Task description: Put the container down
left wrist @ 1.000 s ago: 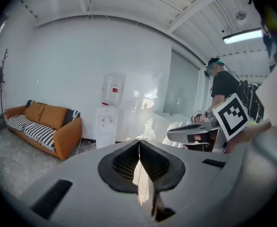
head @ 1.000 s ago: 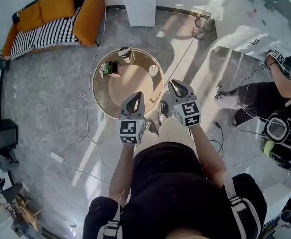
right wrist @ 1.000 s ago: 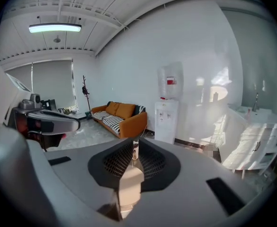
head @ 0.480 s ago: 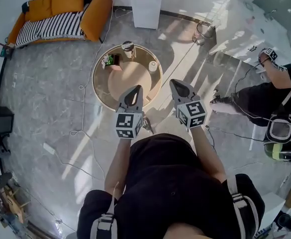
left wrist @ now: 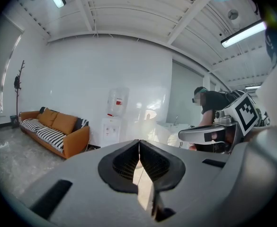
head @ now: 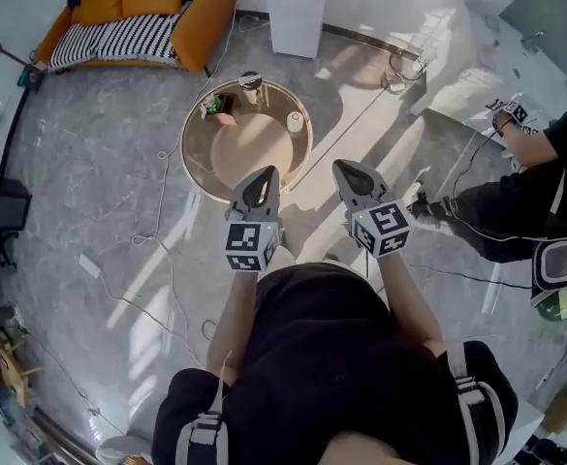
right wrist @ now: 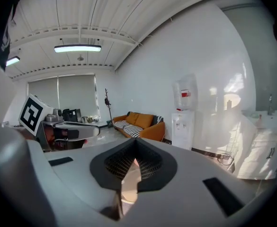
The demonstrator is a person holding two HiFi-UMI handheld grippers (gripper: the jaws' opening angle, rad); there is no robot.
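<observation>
In the head view a low round table stands on the floor ahead of me. It bears a dark-lidded jar, a small white container and a little potted plant. My left gripper is raised level in front of my body, its tip overlapping the table's near rim in the picture. Its jaws are shut with nothing between them. My right gripper hangs beside it over bare floor, likewise shut and empty. Each gripper view shows the other gripper alongside.
An orange sofa with a striped cushion stands at the back left and a white water dispenser against the far wall. Another person crouches at the right by a white counter. Cables trail over the grey floor.
The table has slid up and away in the head view as I drew back from it. Both grippers keep the same level pose side by side.
</observation>
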